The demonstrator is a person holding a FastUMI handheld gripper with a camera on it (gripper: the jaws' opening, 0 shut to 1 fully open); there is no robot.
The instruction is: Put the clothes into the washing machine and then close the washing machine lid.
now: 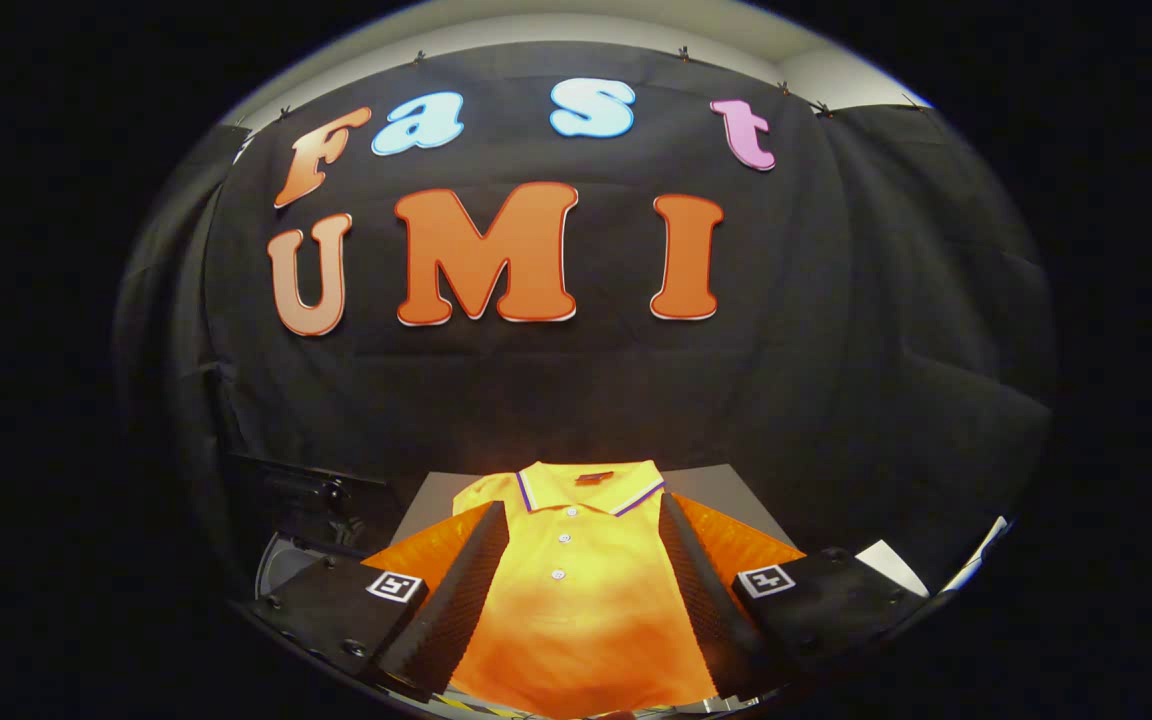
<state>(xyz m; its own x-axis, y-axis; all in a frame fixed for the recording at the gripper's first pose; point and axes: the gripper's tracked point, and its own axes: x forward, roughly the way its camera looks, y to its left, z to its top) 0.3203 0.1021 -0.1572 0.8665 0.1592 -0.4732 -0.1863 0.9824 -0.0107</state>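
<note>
Spread wide, the tool (576, 590) hangs over a yellow polo shirt (576, 600) on the tabletop (726, 490); soft, light cloth, best pinched mid-chest

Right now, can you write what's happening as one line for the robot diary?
stage: approach | gripper: open, fingers either side of yellow polo shirt | shirt: flat on grey table, not gripped | washing machine: not loaded yet

Gripper spread wide, pointing forward

The gripper (581, 560) holds its two fingers (456, 590) far apart, angled outward from each other, with nothing pressed between their ribbed inner pads (701, 590); each finger base carries a square marker.
</note>
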